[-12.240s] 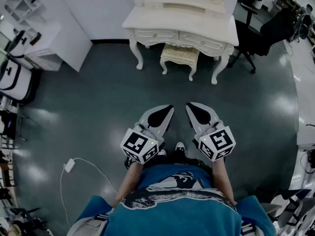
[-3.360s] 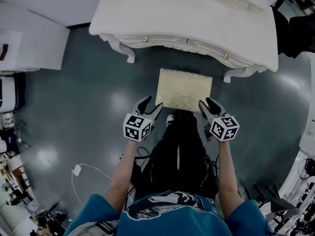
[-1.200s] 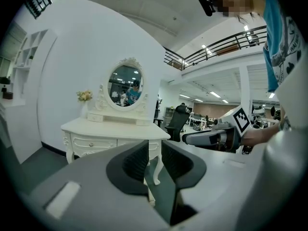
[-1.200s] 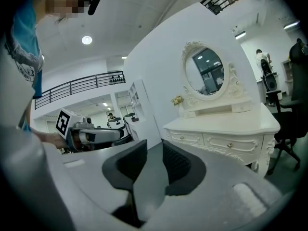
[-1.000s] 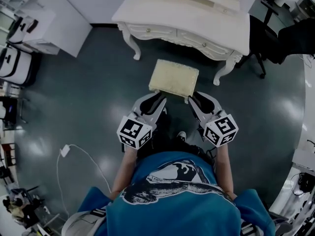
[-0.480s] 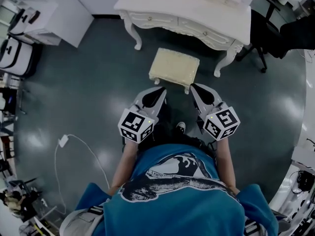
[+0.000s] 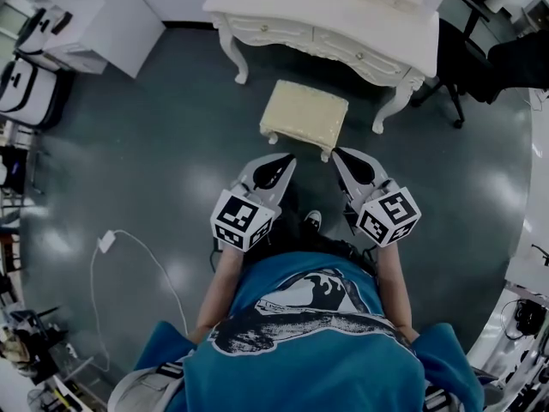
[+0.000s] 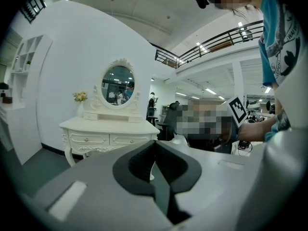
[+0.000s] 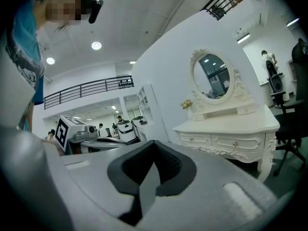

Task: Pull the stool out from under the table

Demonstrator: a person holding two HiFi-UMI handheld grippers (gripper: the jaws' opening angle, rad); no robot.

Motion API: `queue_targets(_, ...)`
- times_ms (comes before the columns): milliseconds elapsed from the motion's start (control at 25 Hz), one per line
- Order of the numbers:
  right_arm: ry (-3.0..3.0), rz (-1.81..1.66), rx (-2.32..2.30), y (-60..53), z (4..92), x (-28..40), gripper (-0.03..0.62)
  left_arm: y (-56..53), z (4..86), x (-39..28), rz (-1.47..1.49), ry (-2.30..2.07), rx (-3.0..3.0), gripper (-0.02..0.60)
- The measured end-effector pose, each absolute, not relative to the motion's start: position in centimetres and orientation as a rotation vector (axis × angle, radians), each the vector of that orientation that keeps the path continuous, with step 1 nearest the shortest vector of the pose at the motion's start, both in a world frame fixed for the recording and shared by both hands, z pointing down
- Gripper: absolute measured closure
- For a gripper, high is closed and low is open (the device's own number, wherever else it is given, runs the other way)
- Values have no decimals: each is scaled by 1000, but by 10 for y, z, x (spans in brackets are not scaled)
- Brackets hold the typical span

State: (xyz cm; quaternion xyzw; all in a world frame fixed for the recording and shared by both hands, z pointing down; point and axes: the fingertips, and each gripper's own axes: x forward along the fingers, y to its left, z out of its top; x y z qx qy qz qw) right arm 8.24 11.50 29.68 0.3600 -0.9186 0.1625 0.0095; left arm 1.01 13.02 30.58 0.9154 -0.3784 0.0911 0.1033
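From above, the cream cushioned stool [image 7: 304,117] stands on the dark floor [image 7: 154,170] in front of the white vanity counter [image 7: 343,20], clear of its legs. The left gripper [image 7: 288,159] and right gripper [image 7: 337,152] hover just short of the stool's near edge, touching nothing.

In the left gripper view, the left gripper [image 8: 154,142] has its jaws pressed together, empty; the counter with its oval mirror [image 8: 118,84] stands beyond.

In the right gripper view, the right gripper [image 9: 153,143] is likewise closed tight on nothing, with the counter at right.
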Motion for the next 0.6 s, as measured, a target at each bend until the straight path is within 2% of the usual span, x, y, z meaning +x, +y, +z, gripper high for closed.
queue_targets(600,-2867,492,1091,121,299,82,595,139,308,20,281,-1081,2719,580)
